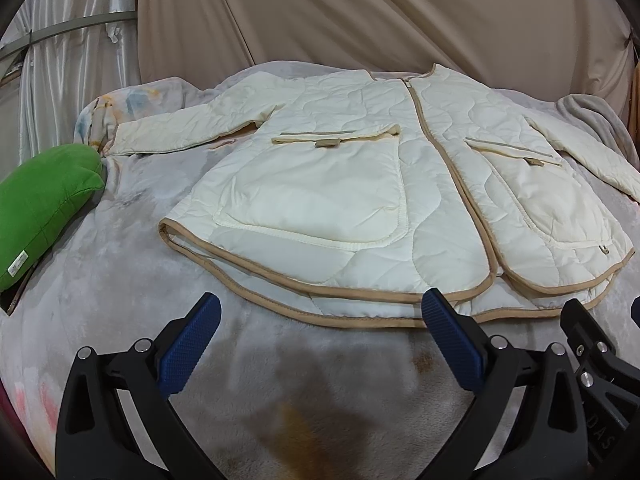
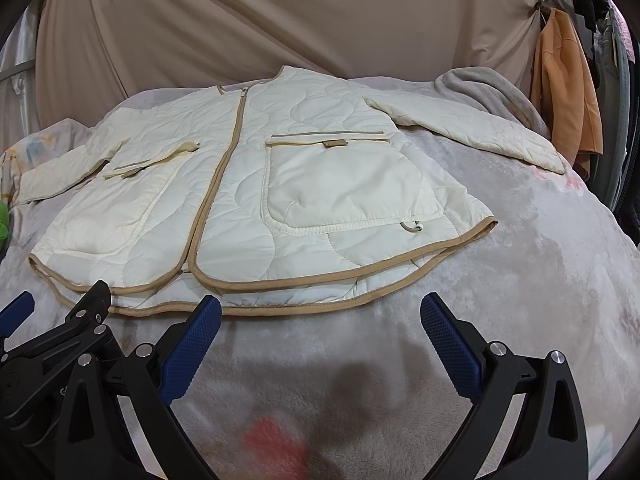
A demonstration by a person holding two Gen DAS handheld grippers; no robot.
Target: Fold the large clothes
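A cream quilted jacket (image 1: 360,184) with tan binding lies spread flat, front side up, on a grey plush blanket (image 1: 120,280) that covers the bed, its hem toward the cameras and its collar toward the far side. The front is closed along a tan-edged zipper line (image 1: 444,160), and a large patch pocket (image 2: 344,184) sits on each front panel. Both sleeves reach outward, one toward a green pillow (image 1: 44,200) at the blanket's left edge, the other toward an orange garment (image 2: 568,108) hanging at the right. A beige fabric backdrop (image 2: 280,16) rises behind the bed. The left tool (image 1: 320,332) hovers just short of the hem, its blue-padded fingers spread wide and holding nothing. The right tool (image 2: 320,332) hovers beside it in the same way, fingers spread apart and empty, near the hem's right half.
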